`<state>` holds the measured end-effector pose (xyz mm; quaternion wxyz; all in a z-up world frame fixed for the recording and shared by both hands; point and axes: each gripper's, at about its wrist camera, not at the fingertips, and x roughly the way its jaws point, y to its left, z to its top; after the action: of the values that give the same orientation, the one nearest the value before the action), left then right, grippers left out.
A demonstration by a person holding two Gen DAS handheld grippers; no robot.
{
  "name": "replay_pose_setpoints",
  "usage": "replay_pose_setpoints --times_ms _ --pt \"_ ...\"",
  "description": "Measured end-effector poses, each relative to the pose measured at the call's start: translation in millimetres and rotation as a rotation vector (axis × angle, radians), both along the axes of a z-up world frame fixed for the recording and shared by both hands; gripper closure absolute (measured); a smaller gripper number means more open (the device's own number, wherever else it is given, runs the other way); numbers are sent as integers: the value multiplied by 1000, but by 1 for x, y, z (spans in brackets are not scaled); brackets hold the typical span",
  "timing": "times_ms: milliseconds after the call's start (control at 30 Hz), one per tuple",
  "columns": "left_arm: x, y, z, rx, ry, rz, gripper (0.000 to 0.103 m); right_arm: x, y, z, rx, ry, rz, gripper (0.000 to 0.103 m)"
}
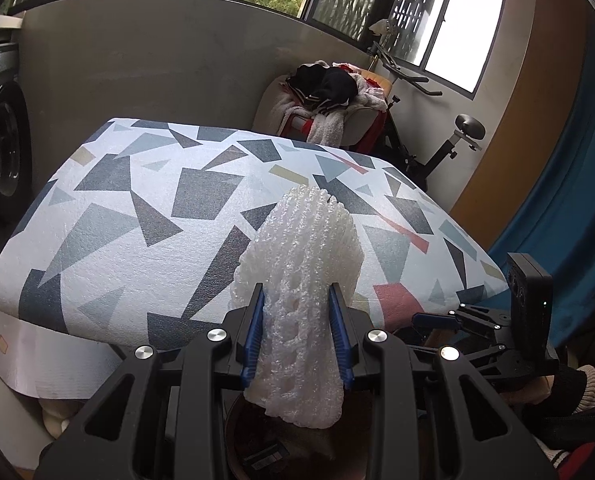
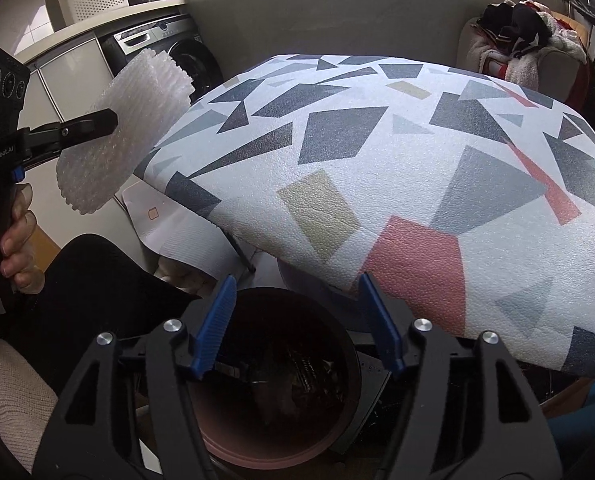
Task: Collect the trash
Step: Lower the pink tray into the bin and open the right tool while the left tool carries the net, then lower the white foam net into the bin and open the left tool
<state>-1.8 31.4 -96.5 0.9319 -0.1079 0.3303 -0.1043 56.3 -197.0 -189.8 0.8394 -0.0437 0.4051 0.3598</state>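
Lowering the left gripper (image 1: 297,332), clamped on the foam fruit net (image 1: 301,280), squarely over the bin (image 2: 273,384) beneath the empty, wide-open right gripper (image 2: 297,328) avoids spills.

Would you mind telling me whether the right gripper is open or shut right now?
Open. In the right wrist view the right gripper has its blue pads spread wide, nothing between them, above the dark bin.

Bin (image 2: 281,420) below table (image 2: 377,184) edge; foam net (image 1: 297,280) above bin.
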Motion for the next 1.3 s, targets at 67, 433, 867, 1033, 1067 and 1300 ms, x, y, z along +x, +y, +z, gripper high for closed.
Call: replay_pose_setpoints --times_ms 67,433,867,1033,1067,1300 --pt "-1 -2 -6 1 3 -18 73 2 -5 2 2 -26 -35 20" --pt "-3 -19 -44 53 33 -138 72 10 -21 1 -26 -126 -167 6" --pt "-4 -39 -81 82 120 -226 70 15 -21 -6 -50 -123 -208 6" --pt "-4 -40 -83 83 129 -228 68 14 -21 -7 -54 -124 -204 6" --pt "-3 -41 -83 86 130 -229 67 14 -21 -7 -54 -124 -204 6" --pt "-7 -51 -80 129 111 -249 24 14 -21 -8 -54 -120 -207 6"
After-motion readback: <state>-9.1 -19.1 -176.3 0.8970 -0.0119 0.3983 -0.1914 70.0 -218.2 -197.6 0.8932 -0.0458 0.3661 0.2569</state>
